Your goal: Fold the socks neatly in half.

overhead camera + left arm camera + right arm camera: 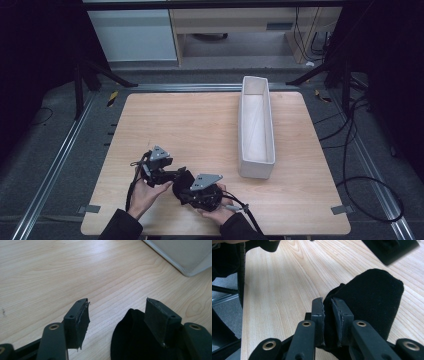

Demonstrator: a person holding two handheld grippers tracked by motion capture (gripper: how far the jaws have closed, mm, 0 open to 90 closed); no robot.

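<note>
Nearest the person's edge of the worktop (210, 120), the right hand-held gripper (184, 190) pinches a fold of black cloth (372, 302); in the right gripper view its two black jaws stand close together with the dark fabric squeezed between the pads, and the rest of the cloth bulges out ahead and to the side of them. The person's right hand (217, 210) cups this hand-held gripper from below. Just beside it, the left hand-held gripper (179, 172) is held in the left hand (145, 195), its jaws spread wide. In the left gripper view one pad lies against the edge of the black cloth (130, 337), while the other pad stands clear over bare wood, so nothing is clamped. The two hand-held grippers point toward each other with the cloth between them. Well beyond the right hand-held gripper, a long white fabric bin (256, 125) stands upright on the worktop, its open top showing.
</note>
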